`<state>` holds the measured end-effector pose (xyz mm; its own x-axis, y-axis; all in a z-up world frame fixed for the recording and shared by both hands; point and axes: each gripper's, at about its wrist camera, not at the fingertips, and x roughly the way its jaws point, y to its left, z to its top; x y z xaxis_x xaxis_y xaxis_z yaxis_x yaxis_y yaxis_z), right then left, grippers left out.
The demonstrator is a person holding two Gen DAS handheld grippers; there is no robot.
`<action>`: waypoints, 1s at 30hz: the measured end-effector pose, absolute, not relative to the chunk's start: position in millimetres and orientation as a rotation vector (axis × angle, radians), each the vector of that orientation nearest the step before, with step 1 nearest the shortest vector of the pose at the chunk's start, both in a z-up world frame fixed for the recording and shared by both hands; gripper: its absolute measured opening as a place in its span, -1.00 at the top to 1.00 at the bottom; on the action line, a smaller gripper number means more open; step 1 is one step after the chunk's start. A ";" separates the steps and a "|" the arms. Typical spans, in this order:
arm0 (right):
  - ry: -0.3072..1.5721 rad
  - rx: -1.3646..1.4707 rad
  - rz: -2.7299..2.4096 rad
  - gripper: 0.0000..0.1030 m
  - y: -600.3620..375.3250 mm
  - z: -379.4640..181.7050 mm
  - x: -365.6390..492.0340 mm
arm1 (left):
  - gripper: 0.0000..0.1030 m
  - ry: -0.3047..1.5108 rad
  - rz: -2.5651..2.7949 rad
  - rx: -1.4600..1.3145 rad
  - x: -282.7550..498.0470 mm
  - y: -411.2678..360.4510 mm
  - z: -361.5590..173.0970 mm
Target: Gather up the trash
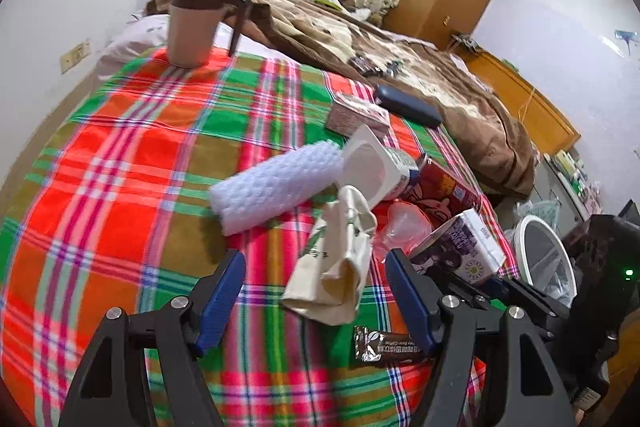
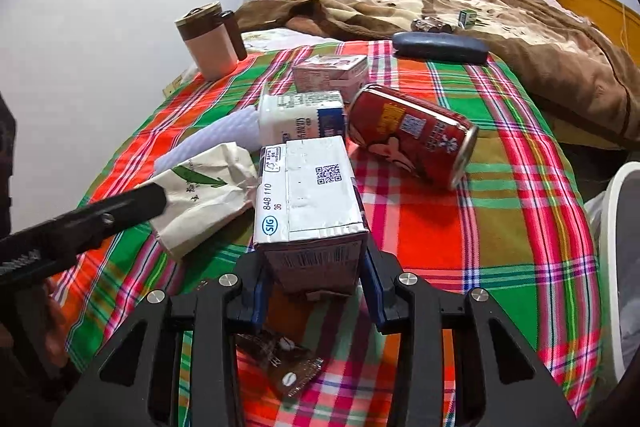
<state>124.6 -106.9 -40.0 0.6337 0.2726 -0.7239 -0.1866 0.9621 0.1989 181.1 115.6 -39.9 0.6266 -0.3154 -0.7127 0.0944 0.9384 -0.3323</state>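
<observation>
**Op:** Starting on the left wrist view. My left gripper (image 1: pixel 316 263) has its blue-padded jaws spread wide with nothing between them, above the crumpled cream paper bag with a green leaf print (image 1: pixel 338 259) lying on the red-and-green plaid cloth (image 1: pixel 120 155).

**Support:** How will that bag handle?

**Op:** Light and soft, I'd say; it should crush flat, so I'd pinch across its folded middle. Just beside it are a white knobbly foam roll (image 1: pixel 276 183), an open white carton (image 1: pixel 376 167) and a brown coffee sachet (image 1: pixel 386 347). A white-rimmed bin (image 1: pixel 548 255) sits off the cloth's right edge.

**Support:** And the right wrist view?

**Op:** My right gripper (image 2: pixel 316 291) is pinching a silver-topped rectangular drink carton (image 2: pixel 310 203) low on its sides, raised off the cloth. It looks stiff but dentable, probably light; a slick coating could slip.

**Support:** Obstacles?

**Op:** A red drink can on its side (image 2: pixel 412 135) lies near, toward the bin (image 2: pixel 616 267); the left gripper's black finger reaches in beside the bag (image 2: pixel 204 195). A beige lidded mug (image 2: pixel 208 43) stands well apart.
</observation>
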 end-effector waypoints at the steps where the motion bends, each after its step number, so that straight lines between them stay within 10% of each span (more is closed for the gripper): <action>1: 0.842 0.111 0.258 0.23 -107.9 -39.7 124.5 | -0.40 0.872 -0.242 -0.271 184.1 113.1 -42.1; 20: 0.837 0.160 0.197 0.23 -131.8 -37.4 109.9 | -0.39 0.948 -0.252 -0.238 213.2 95.4 -70.2; 30: 0.838 0.179 0.201 0.23 -139.5 -40.0 108.3 | 0.05 0.937 -0.207 -0.199 211.0 89.6 -69.8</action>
